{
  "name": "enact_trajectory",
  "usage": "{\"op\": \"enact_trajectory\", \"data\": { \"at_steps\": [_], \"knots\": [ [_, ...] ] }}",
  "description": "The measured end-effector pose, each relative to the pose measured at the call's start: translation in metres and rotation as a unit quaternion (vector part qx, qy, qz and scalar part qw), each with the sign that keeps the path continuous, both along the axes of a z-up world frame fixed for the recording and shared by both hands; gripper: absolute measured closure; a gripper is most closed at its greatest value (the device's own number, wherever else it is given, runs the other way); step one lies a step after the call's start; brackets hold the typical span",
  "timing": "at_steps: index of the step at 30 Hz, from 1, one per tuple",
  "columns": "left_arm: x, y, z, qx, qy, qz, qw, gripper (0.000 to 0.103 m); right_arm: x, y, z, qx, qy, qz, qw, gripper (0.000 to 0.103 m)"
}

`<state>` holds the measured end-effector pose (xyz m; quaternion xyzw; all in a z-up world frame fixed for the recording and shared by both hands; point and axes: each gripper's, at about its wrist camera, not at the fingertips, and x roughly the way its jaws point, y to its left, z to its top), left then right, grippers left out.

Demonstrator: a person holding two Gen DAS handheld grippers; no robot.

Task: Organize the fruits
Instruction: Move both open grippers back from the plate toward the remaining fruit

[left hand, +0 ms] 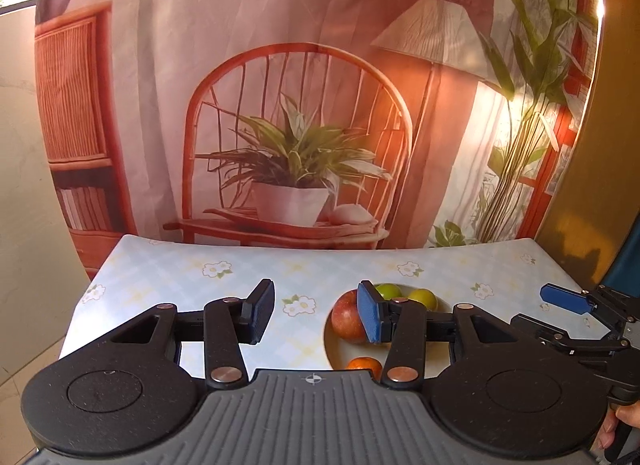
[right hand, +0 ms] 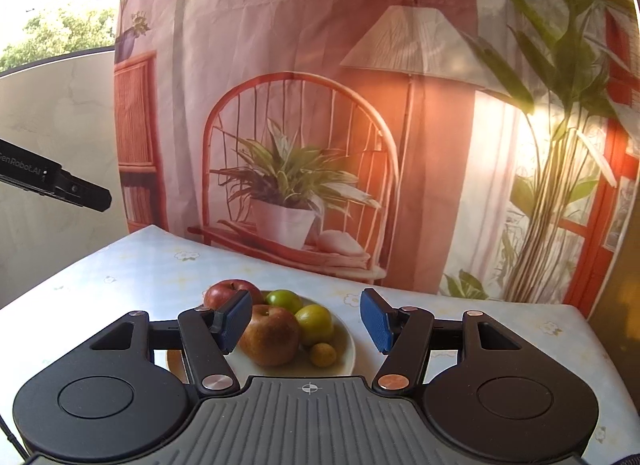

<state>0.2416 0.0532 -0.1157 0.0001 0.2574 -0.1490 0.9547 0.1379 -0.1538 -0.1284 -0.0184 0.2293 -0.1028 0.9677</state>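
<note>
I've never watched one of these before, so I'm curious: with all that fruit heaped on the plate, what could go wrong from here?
1. The fruit is crowded: the brownish apple, a green fruit and a small yellow one touch, so a nudge might roll one off the plate.
2. Both grippers, left and right, hang open and empty close together; they could bump each other.

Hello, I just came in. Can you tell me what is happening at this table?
A person holds a gripper in each hand above a table with a flowered cloth. Both the left gripper and the right gripper are open and hold nothing. On the white plate lie two apples, two green fruits and a small yellow one; the left view also shows an orange fruit. No fruit can be seen off the plate.
</note>
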Motion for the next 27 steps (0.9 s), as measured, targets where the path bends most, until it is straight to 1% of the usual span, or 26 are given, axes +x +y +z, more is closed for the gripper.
{"op": "enact_trajectory", "data": {
  "at_steps": [5,10,15,17,20,22,24,27],
  "knots": [
    [-0.026,0.007,-0.016,0.008,0.0,0.001,1.0,0.055,-0.024,0.009,-0.014,0.006,0.002,-0.016,1.0,0.047],
    [-0.048,0.015,-0.033,-0.01,0.012,-0.004,0.9999,0.055,-0.044,0.019,-0.027,0.022,0.017,-0.023,0.999,0.047],
    [-0.071,0.012,-0.039,0.005,-0.002,-0.009,0.9999,0.053,-0.061,0.024,-0.031,0.05,0.024,-0.027,0.998,0.047],
    [-0.08,0.008,-0.04,0.012,-0.01,-0.011,0.9998,0.047,-0.065,0.028,-0.032,0.058,0.028,-0.026,0.998,0.047],
    [-0.092,0.005,-0.045,0.017,-0.012,-0.015,0.9997,0.046,-0.07,0.033,-0.034,0.072,0.033,-0.019,0.997,0.047],
    [-0.098,0.005,-0.048,0.018,-0.007,-0.016,0.9997,0.046,-0.072,0.036,-0.036,0.082,0.036,-0.012,0.996,0.047],
    [-0.102,0.008,-0.051,0.017,0.003,-0.013,0.9998,0.046,-0.072,0.041,-0.038,0.081,0.042,-0.005,0.996,0.047],
    [-0.105,0.016,-0.056,0.003,0.021,-0.001,0.9998,0.046,-0.07,0.045,-0.038,0.083,0.05,0.004,0.995,0.047]
  ]
}}
